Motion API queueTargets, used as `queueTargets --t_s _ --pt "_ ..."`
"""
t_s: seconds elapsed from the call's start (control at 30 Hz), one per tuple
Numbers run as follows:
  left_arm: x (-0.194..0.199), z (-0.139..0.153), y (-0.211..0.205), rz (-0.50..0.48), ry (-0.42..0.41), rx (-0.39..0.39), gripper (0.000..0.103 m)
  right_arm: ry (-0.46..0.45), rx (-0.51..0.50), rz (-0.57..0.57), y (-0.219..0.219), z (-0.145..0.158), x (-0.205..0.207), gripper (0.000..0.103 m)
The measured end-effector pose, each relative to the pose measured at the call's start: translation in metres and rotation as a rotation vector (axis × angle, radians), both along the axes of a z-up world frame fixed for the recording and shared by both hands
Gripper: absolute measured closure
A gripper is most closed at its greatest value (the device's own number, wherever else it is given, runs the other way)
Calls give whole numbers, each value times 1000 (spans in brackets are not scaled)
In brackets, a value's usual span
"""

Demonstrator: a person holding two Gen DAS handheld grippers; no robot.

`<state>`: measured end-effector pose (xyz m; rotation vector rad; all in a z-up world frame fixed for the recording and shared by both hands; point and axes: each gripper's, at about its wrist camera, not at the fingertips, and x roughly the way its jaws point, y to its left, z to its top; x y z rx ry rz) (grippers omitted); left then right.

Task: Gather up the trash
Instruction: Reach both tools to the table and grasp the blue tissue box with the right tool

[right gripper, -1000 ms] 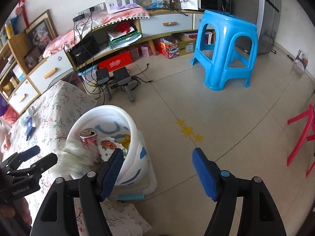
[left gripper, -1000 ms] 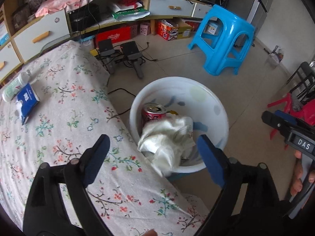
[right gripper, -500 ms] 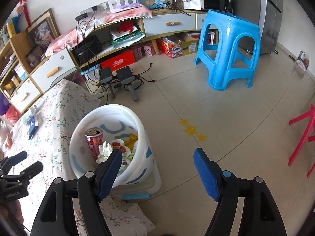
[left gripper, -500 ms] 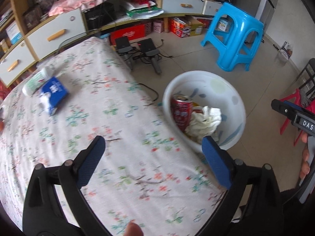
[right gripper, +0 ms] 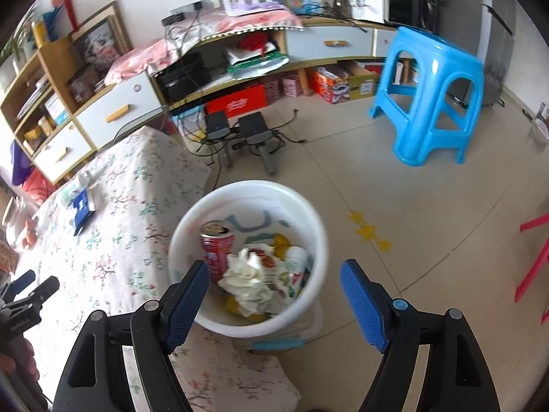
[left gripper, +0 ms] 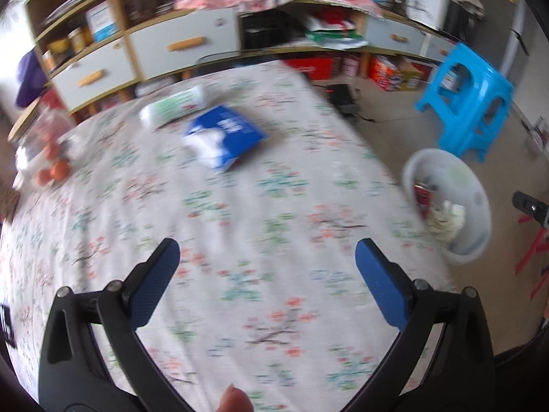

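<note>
Left gripper (left gripper: 264, 257): fingers spread wide, empty, above the floral tablecloth (left gripper: 240, 226).
Next trash: blue-and-white crumpled packet (left gripper: 223, 137), ahead, slightly left of the fingers; long axis slanting up-right.
Right gripper (right gripper: 274, 288): fingers spread, empty, over the white plastic bin (right gripper: 308, 226).
Nearer: left.

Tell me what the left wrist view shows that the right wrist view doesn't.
Left wrist only: the open left gripper up close above the floral tablecloth, empty.

Right wrist only: the open right gripper above the white bin, and the bin's contents: a red can and crumpled tissue.

Both: the bin, the blue packet, the green-and-white tube behind it, and the blue stool.
</note>
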<state>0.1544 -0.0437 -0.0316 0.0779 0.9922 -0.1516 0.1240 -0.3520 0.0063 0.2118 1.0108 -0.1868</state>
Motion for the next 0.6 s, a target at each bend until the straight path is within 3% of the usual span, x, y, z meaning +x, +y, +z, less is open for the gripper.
queueTargets --t_s 0.43,0.6 --pt "10 5 119 250 19 -13 1 122 40 155 110 -18 54 22" --pt "9 7 156 321 17 -22 1 91 14 254 169 -9 92 22"
